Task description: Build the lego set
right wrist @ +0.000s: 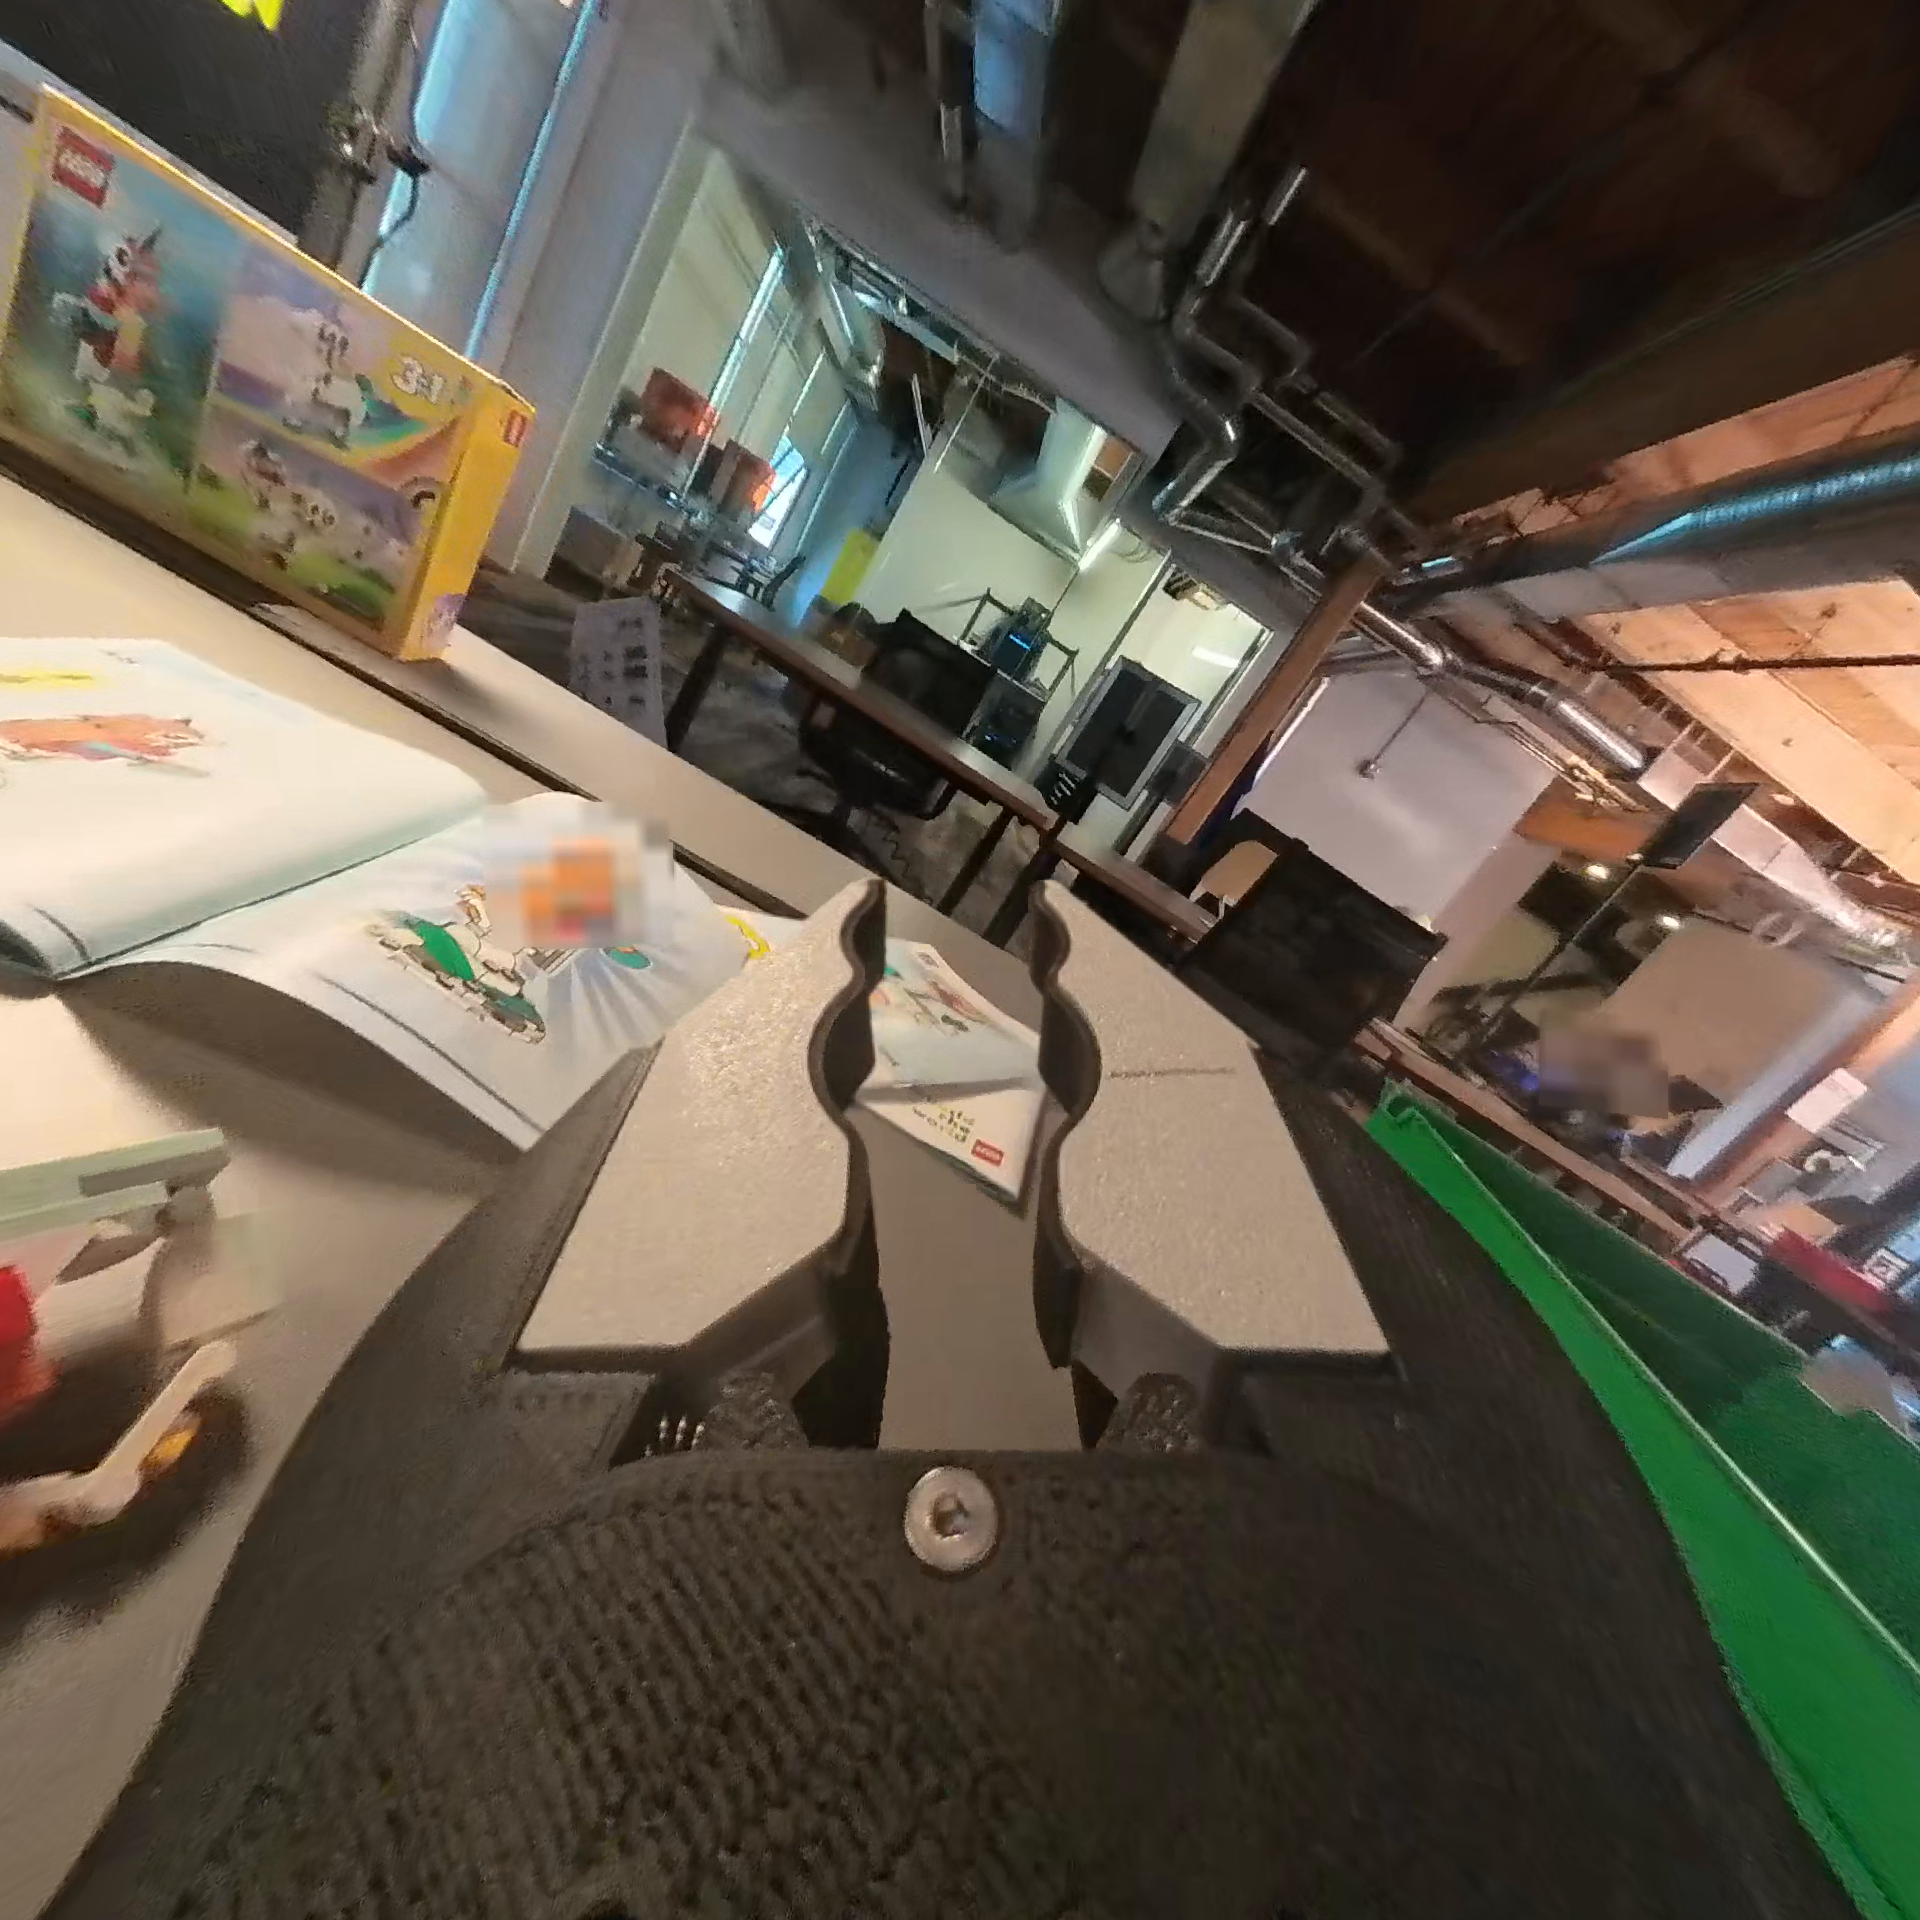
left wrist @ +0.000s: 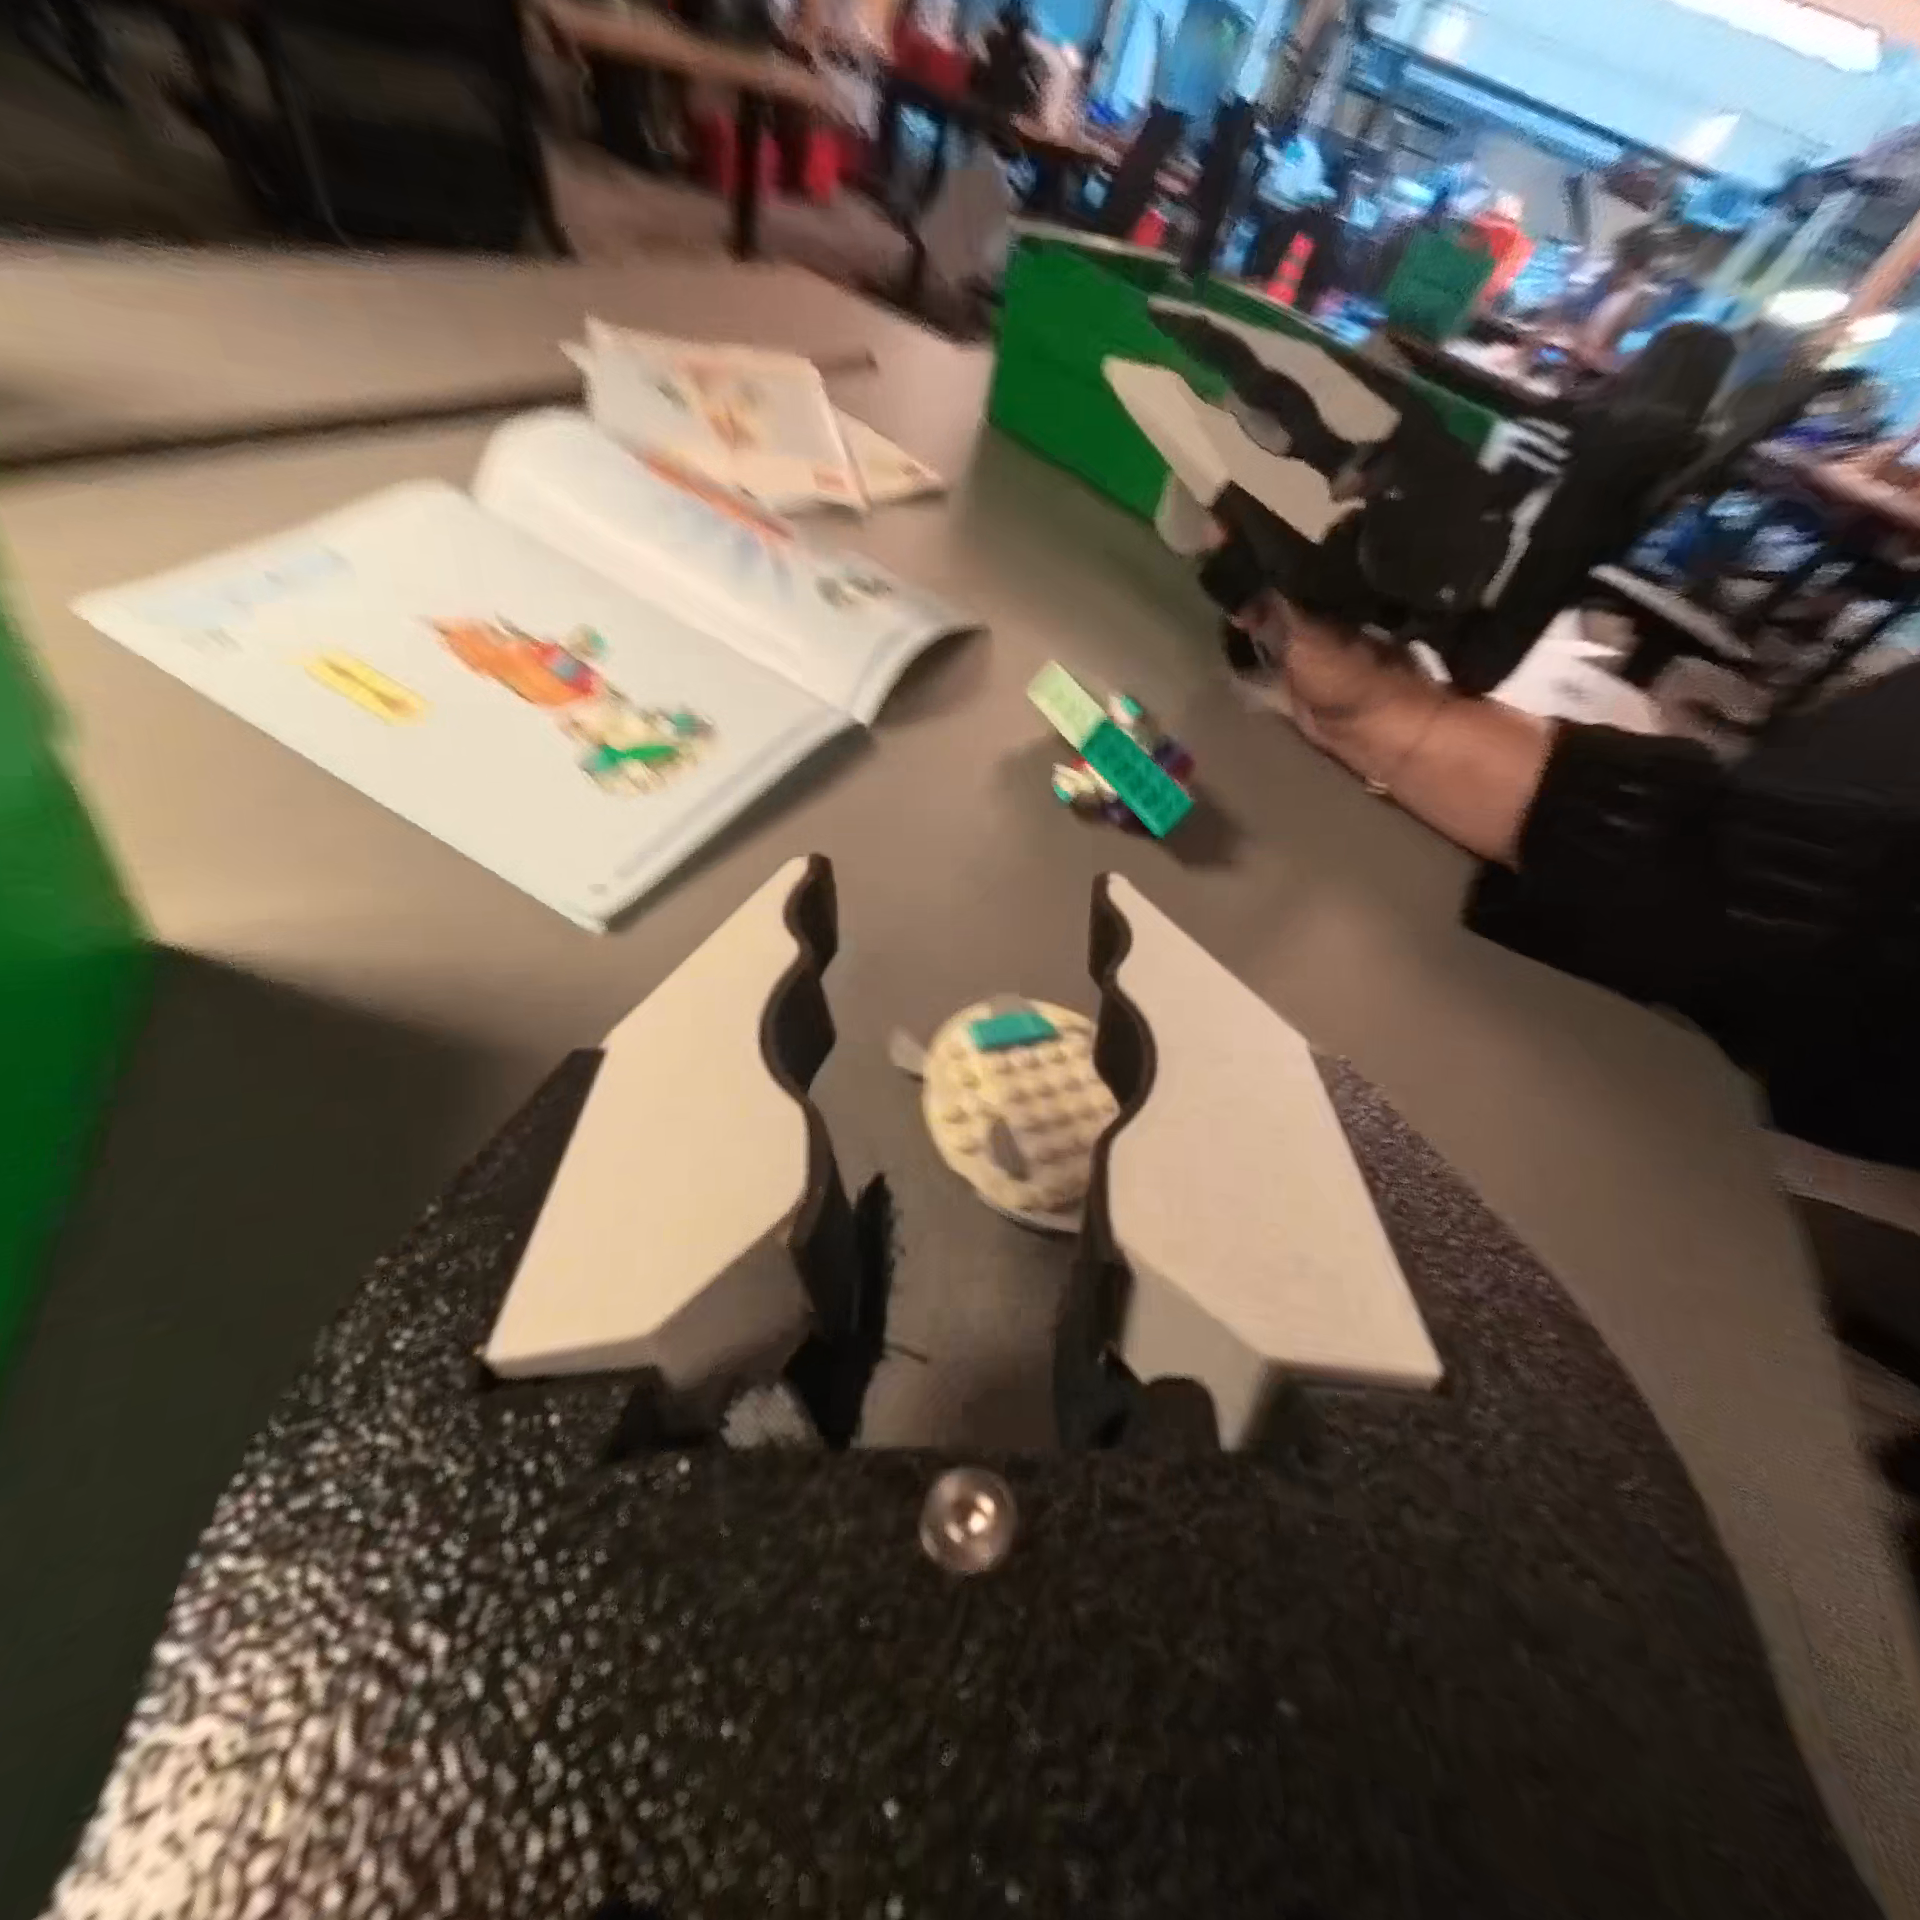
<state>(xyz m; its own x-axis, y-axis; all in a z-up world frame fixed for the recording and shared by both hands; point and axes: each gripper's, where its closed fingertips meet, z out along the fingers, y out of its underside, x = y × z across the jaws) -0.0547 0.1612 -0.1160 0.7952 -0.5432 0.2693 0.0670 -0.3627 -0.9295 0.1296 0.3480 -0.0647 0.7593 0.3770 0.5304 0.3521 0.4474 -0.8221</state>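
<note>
My left gripper (left wrist: 961, 904) is open and hangs low over the grey table (left wrist: 935, 831). A round tan studded plate with a teal tile (left wrist: 1023, 1101) lies on the table between its fingers, close to the right finger (left wrist: 1195, 1091), and the left pad stands clear of it. A small brick assembly with green bricks (left wrist: 1117, 748) lies just ahead. My right gripper (right wrist: 958, 904) is open with nothing between its pads. It also shows in the left wrist view (left wrist: 1148, 338), held by a hand in a black sleeve (left wrist: 1382, 727), raised above the table.
An open instruction book (left wrist: 499, 665) lies at the left, with loose booklets (left wrist: 748, 426) behind it and a small one (right wrist: 956, 1081) past my right fingers. A green bin (left wrist: 1060, 343) stands behind. A yellow toy box (right wrist: 260, 416) and a brick model (right wrist: 104, 1299) stand at the left. The tips of one gripper are about 25 cm away from the tips of the other.
</note>
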